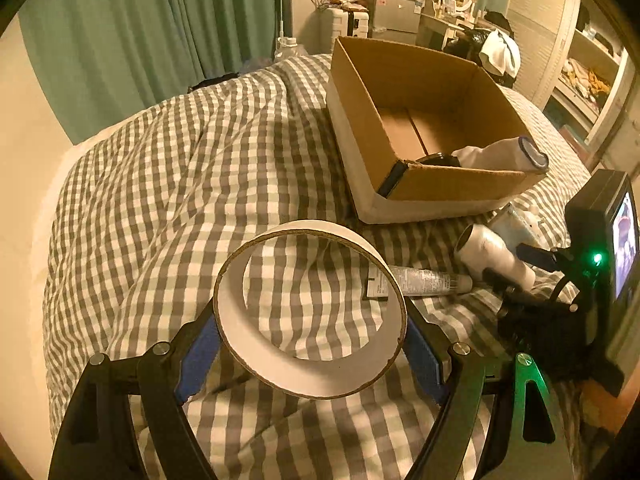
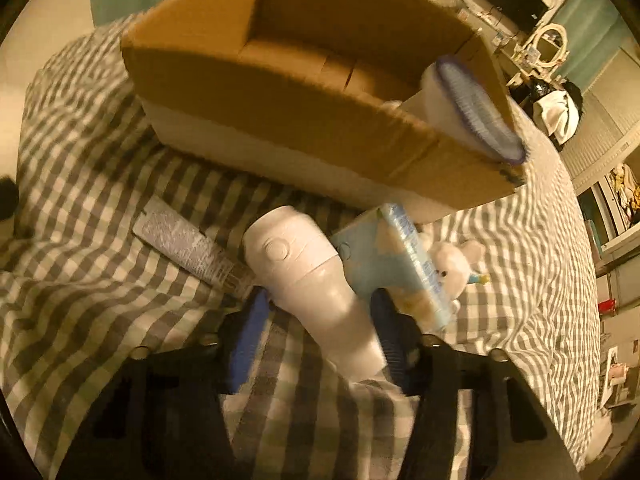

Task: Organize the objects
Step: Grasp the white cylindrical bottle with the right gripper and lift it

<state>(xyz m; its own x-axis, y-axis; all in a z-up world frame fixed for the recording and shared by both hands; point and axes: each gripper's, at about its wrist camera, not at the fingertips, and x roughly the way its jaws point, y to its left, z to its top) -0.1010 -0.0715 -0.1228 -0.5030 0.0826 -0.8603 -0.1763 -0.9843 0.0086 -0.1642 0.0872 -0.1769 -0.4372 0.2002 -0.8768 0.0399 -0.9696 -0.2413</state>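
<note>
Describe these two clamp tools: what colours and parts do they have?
The left gripper has two black angular plastic arms with round silver bolts and blue pads lining the fingers. The right gripper looks alike, black with blue pads. From the left camera, it also carries a small lit screen, green lights and a black cable.

the left gripper (image 1: 310,344) is gripping a cardboard ring (image 1: 308,312) between its blue pads (image 1: 200,356), jaws spread wide against its sides. the right gripper (image 2: 320,332) is straddling a white handheld device (image 2: 316,280), its jaws standing slightly apart around it.
</note>
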